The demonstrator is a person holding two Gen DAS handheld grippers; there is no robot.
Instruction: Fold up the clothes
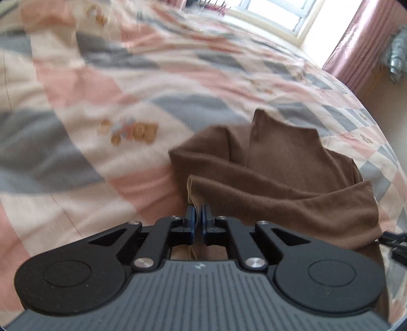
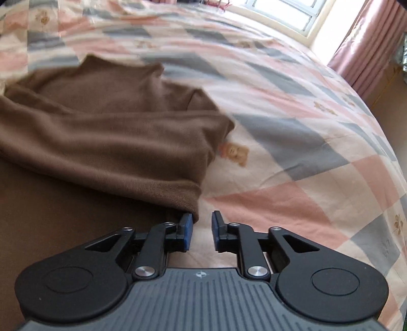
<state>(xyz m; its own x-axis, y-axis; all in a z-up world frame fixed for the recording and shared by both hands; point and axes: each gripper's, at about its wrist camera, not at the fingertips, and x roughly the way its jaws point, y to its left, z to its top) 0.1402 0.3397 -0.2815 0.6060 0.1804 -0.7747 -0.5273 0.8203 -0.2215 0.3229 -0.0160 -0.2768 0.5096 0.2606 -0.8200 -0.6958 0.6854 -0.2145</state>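
A brown knit garment lies rumpled on the bed, partly folded over itself. In the left wrist view my left gripper is shut on the garment's near left edge, and a thin strip of cloth runs between the blue pads. In the right wrist view the same garment fills the left half. My right gripper stands open at its near right corner. The hem's corner hangs just beside the left fingertip, and only bedspread shows in the gap between the pads.
A pink, grey and cream checked bedspread with small bear prints covers the whole bed. A bright window and a pink curtain stand beyond the far edge. The bed falls away at the right.
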